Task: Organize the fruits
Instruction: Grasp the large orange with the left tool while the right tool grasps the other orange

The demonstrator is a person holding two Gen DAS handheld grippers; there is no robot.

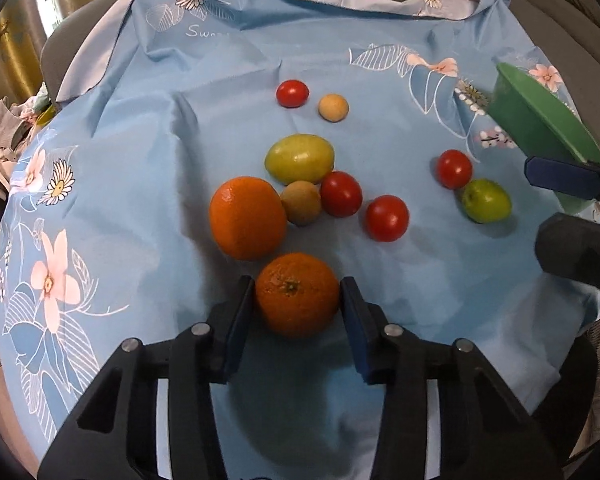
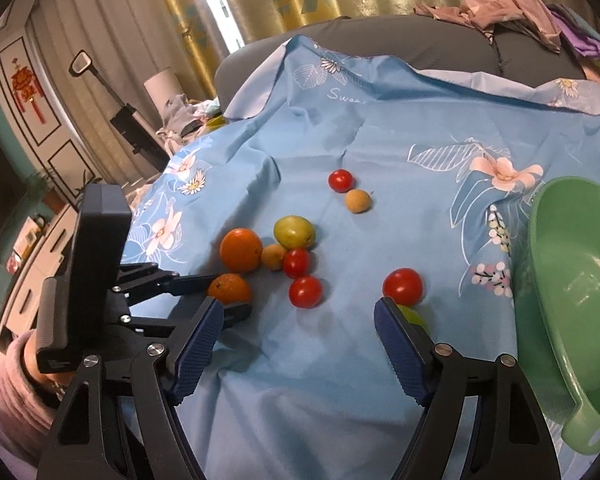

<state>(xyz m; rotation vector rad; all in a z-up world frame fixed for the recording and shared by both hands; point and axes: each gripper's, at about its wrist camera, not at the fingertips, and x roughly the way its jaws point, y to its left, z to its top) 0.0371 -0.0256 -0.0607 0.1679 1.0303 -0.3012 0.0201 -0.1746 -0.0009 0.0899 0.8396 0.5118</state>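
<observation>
On the blue cloth (image 1: pixel 140 152), the left tongs (image 1: pixel 298 296) clasp the near orange (image 1: pixel 297 294) by both pads, while the right tongs (image 2: pixel 298 344) gape unladen beside the green bowl (image 2: pixel 572 280).

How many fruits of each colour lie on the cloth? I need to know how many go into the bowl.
Orange: 2
Red: 4
Green or yellow-green: 2
Tan: 2
Total: 10
</observation>
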